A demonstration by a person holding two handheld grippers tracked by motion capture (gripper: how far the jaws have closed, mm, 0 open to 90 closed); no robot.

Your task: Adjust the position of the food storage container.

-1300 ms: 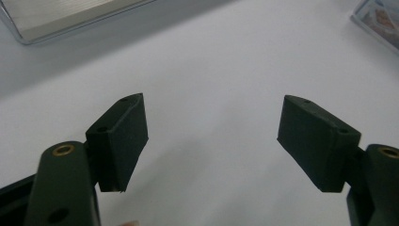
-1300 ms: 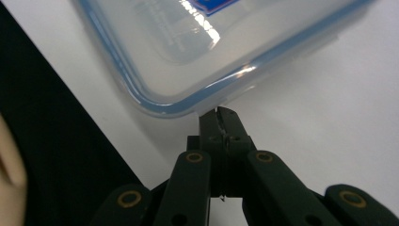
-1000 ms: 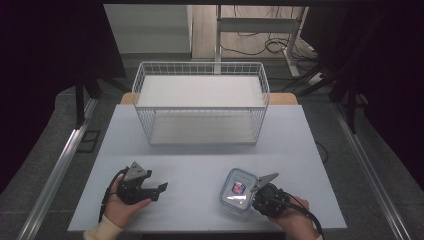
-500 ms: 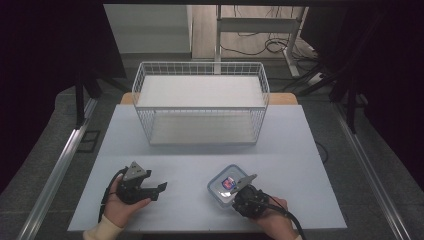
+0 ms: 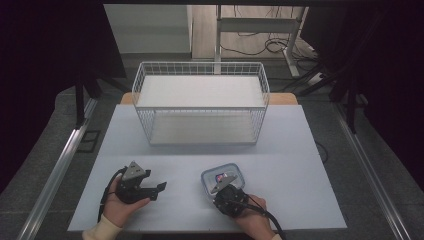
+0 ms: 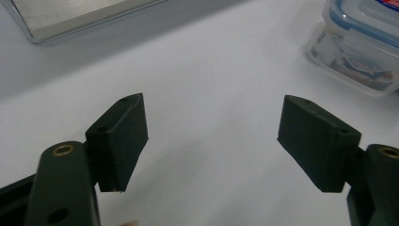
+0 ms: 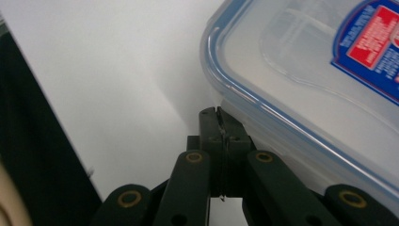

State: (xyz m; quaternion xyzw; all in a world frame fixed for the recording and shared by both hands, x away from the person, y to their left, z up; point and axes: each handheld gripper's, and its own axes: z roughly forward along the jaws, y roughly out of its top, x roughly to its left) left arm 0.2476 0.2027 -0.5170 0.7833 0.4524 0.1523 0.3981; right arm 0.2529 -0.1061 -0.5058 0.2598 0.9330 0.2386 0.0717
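**Lidded plastic box pushed by closed right jaws**

Plastic box [image 5: 222,176] sits low and a little right of centre in the high view, on the pale table [image 5: 300,150]. We see a clear body, a blue-rimmed clear lid and a red and blue label on top. In the left gripper view it lies in the upper right corner, and we make out some dark and coloured contents through its wall, too blurred to name. In the right gripper view it takes the upper right of the frame.

Right gripper [image 7: 219,123] has its jaws pressed together with nothing between them, the tips right against the box's lower wall under the lid rim. Its hand [image 5: 252,217] comes in from the bottom edge of the high view.

Left gripper [image 6: 211,141] rests at the lower left of the high view, held in the other hand [image 5: 122,207], jaws spread wide over bare table, nothing between them, well apart from the box.

Wire basket [image 5: 200,70] stands above centre in the high view, white, its floor bare.
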